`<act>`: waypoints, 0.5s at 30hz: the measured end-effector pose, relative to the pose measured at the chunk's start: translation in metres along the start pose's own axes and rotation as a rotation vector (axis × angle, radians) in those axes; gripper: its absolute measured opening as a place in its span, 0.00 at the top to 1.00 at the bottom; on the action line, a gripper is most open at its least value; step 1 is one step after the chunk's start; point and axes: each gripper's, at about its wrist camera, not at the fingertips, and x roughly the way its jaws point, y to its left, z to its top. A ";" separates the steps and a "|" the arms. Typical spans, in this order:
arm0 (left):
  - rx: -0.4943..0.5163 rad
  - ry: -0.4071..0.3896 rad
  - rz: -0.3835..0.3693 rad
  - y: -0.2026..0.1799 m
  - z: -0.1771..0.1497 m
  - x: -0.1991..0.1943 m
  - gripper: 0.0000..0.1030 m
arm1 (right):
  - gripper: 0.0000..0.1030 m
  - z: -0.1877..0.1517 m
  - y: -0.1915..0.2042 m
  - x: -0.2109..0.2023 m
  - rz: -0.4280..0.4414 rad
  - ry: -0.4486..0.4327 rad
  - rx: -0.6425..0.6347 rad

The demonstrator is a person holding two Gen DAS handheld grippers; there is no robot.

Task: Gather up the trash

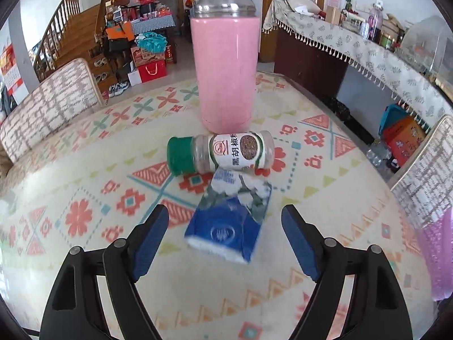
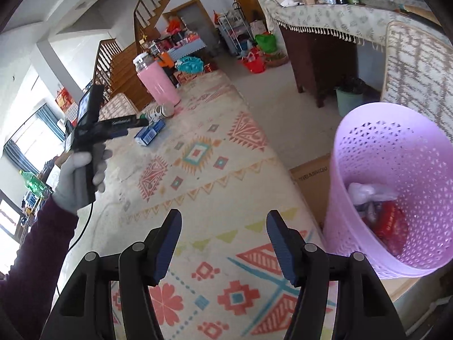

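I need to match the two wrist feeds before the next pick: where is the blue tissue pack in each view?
Left wrist: the blue tissue pack lies at centre, just ahead of the open left gripper, touching the pepper jar.
Right wrist: the pack is small, upper left, beside the hand-held left gripper.
Shared landmark: the pink thermos stands beyond it.

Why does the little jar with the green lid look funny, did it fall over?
Yes, tipped: the pepper jar lies sideways on the tablecloth, green cap pointing left.

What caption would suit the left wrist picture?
Open left gripper nearing a blue carton, with a pepper jar and pink flask behind.
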 end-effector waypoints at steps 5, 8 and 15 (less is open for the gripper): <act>-0.017 0.037 -0.022 0.000 -0.001 0.017 0.21 | 0.35 0.001 0.000 0.009 -0.008 0.016 0.007; -0.030 0.052 -0.019 0.001 -0.006 0.020 0.25 | 0.35 0.000 0.001 0.013 -0.008 0.022 0.012; -0.055 0.097 -0.019 0.000 -0.030 -0.001 0.49 | 0.35 -0.005 0.004 0.013 0.000 0.026 0.006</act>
